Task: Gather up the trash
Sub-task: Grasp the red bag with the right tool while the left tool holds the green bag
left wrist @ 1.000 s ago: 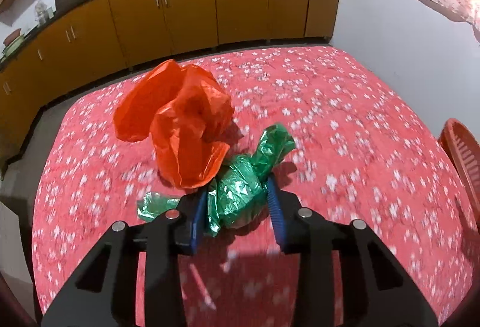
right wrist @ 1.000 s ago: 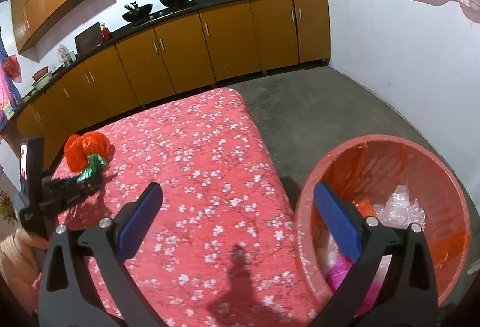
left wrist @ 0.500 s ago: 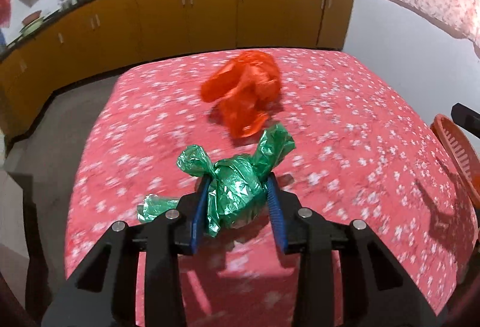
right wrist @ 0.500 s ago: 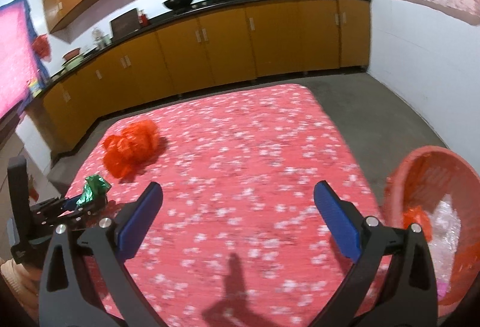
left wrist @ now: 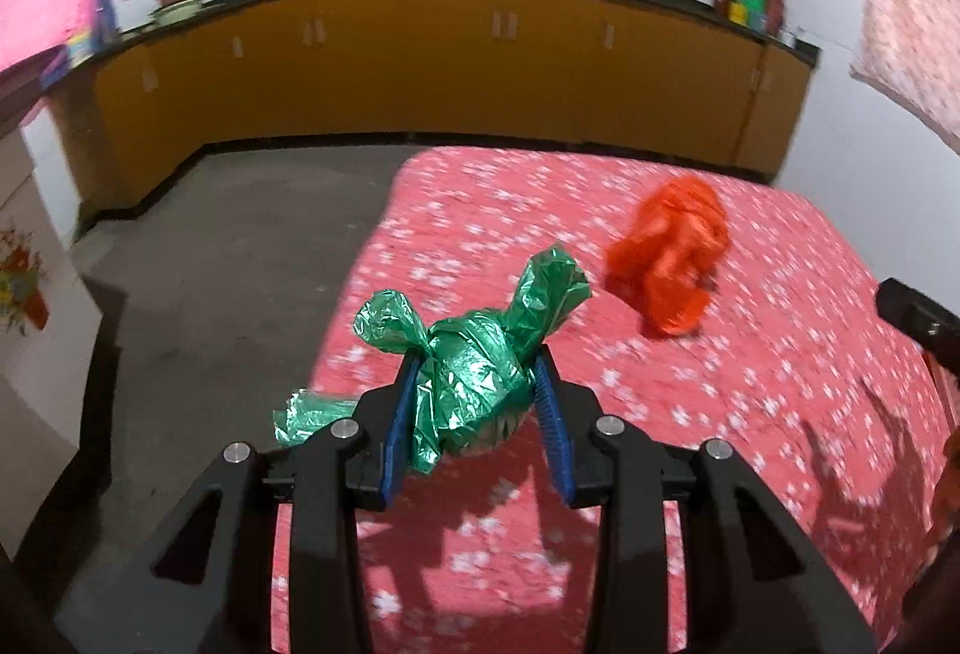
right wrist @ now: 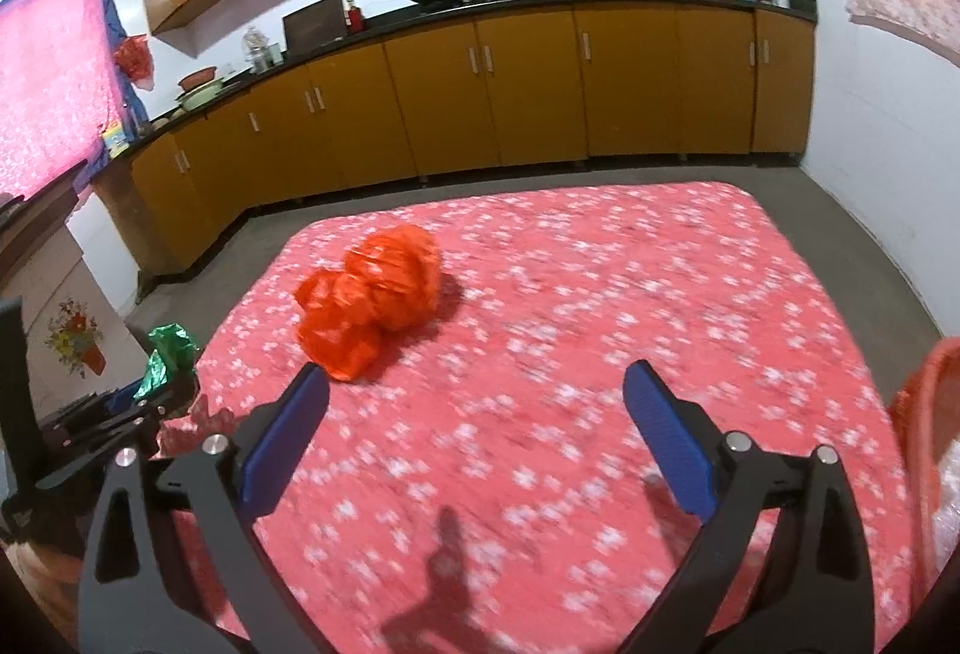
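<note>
My left gripper (left wrist: pixel 477 390) is shut on a crumpled green plastic bag (left wrist: pixel 474 372) and holds it above the left edge of the red flowered table (left wrist: pixel 750 390). It also shows at the left of the right wrist view (right wrist: pixel 135 402), with the green bag (right wrist: pixel 168 354) in it. A crumpled orange plastic bag (left wrist: pixel 675 258) lies on the table ahead and to the right; it lies left of centre in the right wrist view (right wrist: pixel 369 291). My right gripper (right wrist: pixel 477 384) is open and empty above the table, right of the orange bag.
An orange waste basket (right wrist: pixel 924 450) with clear plastic in it stands at the table's right edge. Yellow kitchen cabinets (right wrist: pixel 480 114) with a dark counter and pans run along the far wall. Grey floor (left wrist: pixel 210 264) lies left of the table.
My left gripper has carried the green bag back and left, away from the orange bag, to the table's left edge. My right gripper has swung left from the basket towards the orange bag.
</note>
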Demonstrator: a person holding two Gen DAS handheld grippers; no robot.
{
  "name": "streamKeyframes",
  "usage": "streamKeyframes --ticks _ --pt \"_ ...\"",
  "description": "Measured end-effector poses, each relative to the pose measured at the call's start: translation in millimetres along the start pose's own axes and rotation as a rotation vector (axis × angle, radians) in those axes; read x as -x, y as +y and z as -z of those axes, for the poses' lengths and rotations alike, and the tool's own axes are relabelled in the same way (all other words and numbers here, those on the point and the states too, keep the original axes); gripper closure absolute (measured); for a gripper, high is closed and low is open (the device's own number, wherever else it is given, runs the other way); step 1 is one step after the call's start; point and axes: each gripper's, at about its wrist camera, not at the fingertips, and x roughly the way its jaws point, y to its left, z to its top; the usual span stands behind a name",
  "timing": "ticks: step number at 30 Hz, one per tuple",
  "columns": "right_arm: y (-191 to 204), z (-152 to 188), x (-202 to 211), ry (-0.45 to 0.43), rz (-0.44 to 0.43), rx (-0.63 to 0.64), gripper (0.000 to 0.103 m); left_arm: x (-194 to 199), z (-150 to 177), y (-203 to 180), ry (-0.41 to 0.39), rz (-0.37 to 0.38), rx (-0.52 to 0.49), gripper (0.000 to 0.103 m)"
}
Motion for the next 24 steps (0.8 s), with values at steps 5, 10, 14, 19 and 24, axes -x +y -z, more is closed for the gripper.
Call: streamKeyframes --ticks 5,10,14,19,24 --pt "26.6 -13.8 -34.8 0.008 -0.024 0.013 0.014 -9.5 -4.9 17.8 -0.009 -0.042 0.07 0.065" --pt "39.6 -32.4 -70.6 0.014 -0.018 -0.016 0.014 -19.8 -10.5 31.6 -0.007 -0.07 0.107 0.065" --pt "44.8 -41.9 -104.1 0.056 -0.011 -0.05 0.014 -22.8 -15.5 40.5 -0.008 -0.076 0.123 0.065" --pt "50.5 -39.2 -129.3 0.126 -0.034 -0.033 0.031 -22.2 -19.9 38.2 -0.012 -0.073 0.105 0.065" --pt "51.8 -29.6 -123.7 0.142 -0.065 0.005 0.074 -20.3 -20.4 29.8 -0.009 -0.059 0.095 0.065"
